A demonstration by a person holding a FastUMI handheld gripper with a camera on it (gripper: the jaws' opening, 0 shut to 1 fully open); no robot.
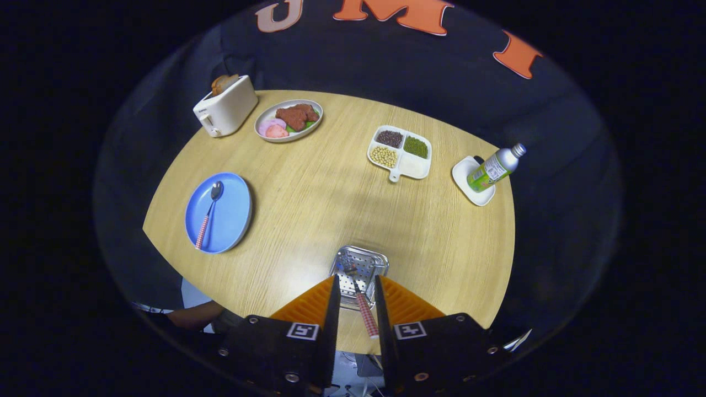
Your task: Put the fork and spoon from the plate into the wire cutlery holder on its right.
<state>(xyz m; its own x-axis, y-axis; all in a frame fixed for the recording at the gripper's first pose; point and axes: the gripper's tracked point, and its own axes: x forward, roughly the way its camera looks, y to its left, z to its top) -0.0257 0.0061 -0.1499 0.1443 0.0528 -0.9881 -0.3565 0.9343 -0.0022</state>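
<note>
Checked red-and-white, the fork's point(365, 313) handle runs between the 2 fingers at the bottom centre of the frame, and the gripper point(356, 309) looks closed narrowly on it, though whether both fingers press it I cannot tell. Its head hangs over the wire cutlery holder point(359, 270) just ahead, seemingly lined up for a drop. Left of centre, the spoon point(208, 212) lies on the blue plate point(234, 212), probably next.
</note>
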